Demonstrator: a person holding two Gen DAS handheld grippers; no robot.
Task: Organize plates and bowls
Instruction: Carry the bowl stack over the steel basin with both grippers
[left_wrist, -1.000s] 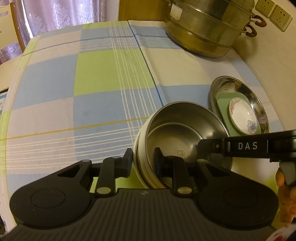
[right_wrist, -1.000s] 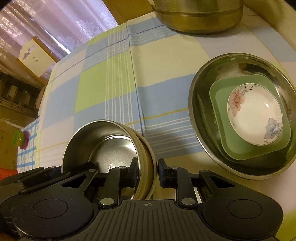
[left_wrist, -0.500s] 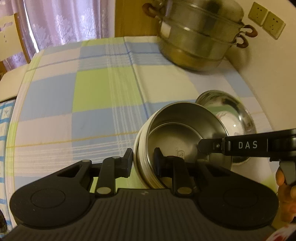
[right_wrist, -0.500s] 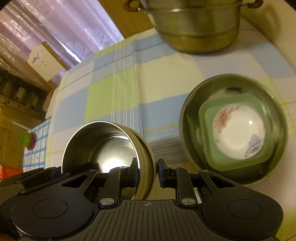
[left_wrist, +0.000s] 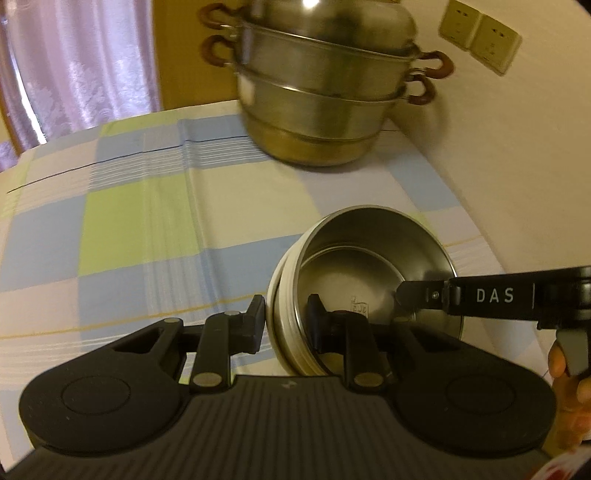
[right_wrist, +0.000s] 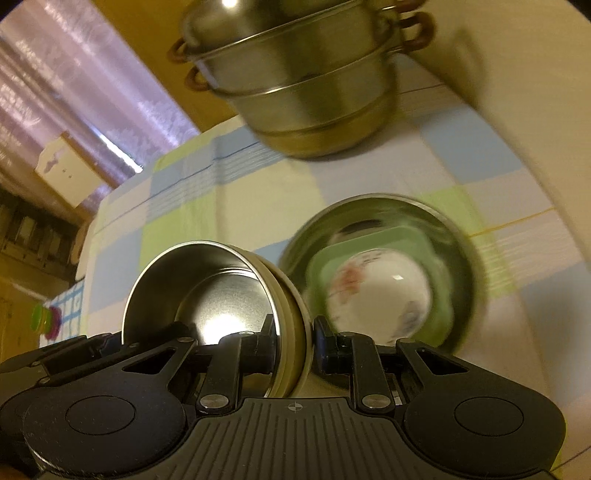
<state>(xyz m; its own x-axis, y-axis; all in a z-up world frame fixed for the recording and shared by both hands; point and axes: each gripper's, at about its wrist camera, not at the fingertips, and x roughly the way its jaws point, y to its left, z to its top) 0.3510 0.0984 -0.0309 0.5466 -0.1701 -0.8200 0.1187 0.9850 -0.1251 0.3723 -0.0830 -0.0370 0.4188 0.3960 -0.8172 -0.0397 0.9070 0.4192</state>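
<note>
Steel bowl (left_wrist: 373, 266) higher between both claws; steamer (left_wrist: 325, 92) nearer.

Black ribbed left claw (left_wrist: 286, 323); right claw (left_wrist: 406, 295) lettered "DAS".

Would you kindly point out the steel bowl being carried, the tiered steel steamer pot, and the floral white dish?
Steel bowl (left_wrist: 354, 266): left wrist view, inner wall.
Tiered steel steamer pot (left_wrist: 317, 99): left wrist view, middle tier.
Floral white dish (right_wrist: 384, 291): right wrist view, centre.
</note>
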